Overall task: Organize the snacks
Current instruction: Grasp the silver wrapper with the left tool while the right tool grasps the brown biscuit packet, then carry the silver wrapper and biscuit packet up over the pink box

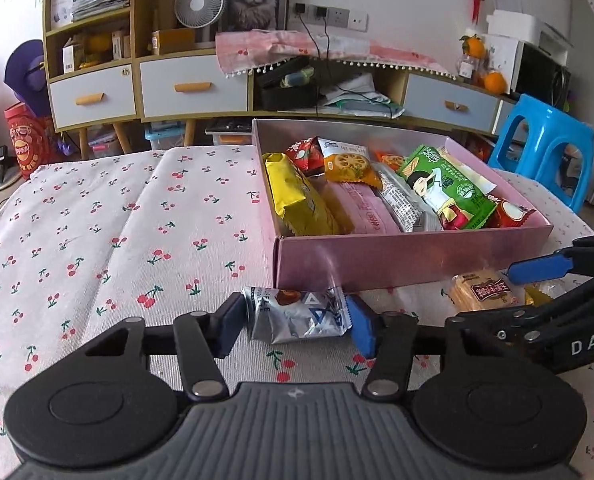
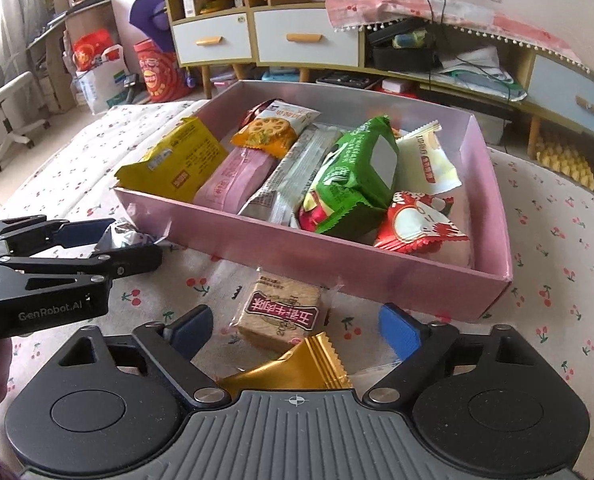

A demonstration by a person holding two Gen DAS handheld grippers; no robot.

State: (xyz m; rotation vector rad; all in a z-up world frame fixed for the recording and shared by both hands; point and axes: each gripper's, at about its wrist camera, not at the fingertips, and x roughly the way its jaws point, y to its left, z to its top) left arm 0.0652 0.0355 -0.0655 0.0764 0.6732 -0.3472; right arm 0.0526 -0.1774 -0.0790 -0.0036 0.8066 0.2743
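The left gripper (image 1: 295,326) is clamped on the silver packet (image 1: 297,314), pads pressing both short ends, its long axis running straight across the jaws. The right gripper (image 2: 293,330) stands open astride the biscuit packet (image 2: 283,312), long axis pointing ahead toward the pink box (image 2: 337,260); this placement suits a side pinch.

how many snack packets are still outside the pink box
3: a silver packet between the left gripper's fingers, a cracker packet and a gold packet by the right gripper. Others may be hidden.
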